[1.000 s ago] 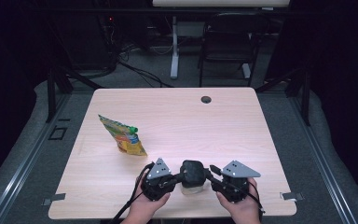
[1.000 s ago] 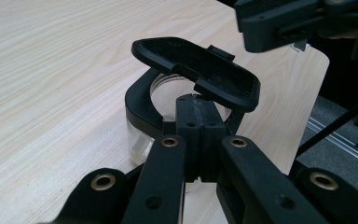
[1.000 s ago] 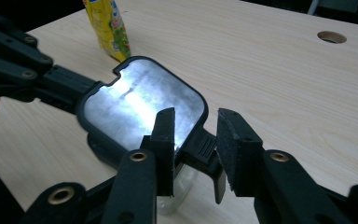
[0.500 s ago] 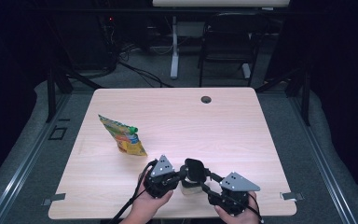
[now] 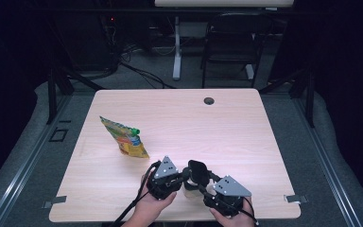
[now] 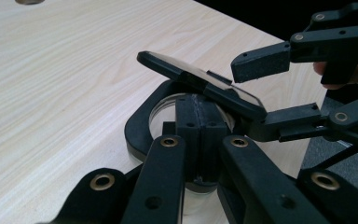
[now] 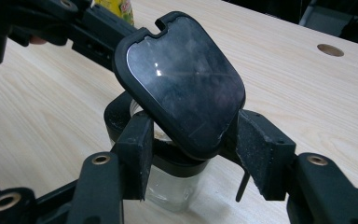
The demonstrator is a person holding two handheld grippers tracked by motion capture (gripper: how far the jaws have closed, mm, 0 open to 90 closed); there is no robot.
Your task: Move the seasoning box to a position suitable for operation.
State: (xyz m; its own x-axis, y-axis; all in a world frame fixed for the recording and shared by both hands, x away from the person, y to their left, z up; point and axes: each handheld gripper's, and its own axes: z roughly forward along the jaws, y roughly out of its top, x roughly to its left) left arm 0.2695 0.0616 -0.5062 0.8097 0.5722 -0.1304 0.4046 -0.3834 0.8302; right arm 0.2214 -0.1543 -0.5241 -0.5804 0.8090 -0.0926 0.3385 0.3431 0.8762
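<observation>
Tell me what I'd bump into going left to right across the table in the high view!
Yellow snack pouch with a green cap → left gripper → clear jar with a flipped-up black lid → right gripper. The small dark hole sits far back, so I leave it out.
</observation>
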